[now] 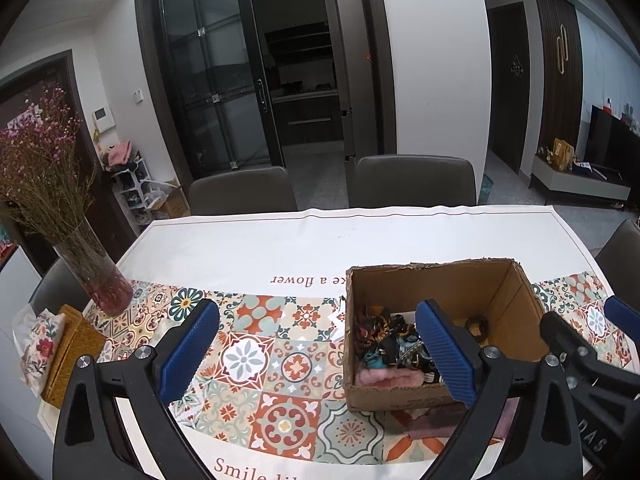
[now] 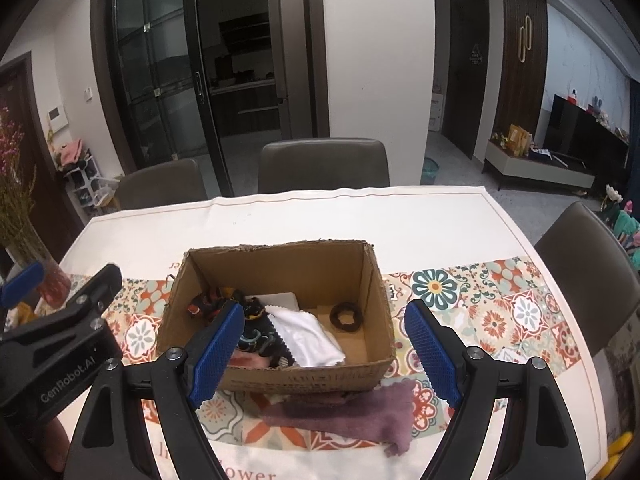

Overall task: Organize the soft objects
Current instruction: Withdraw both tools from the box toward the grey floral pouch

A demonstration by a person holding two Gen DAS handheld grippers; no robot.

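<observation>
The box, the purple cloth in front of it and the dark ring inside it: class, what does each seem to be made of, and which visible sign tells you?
Box: plain matt brown cardboard, with ragged torn top edges. Purple cloth: probably fleece or towelling, fuzzy, matt, lying limp and rumpled. Dark ring: likely a fabric-covered elastic hair tie, puckered and dull, though the material is unclear.

A home dining room: clothed table [image 2: 360, 216], chairs [image 2: 324, 164], kitchen doorway [image 1: 304, 80], TV [image 2: 580, 132]
</observation>
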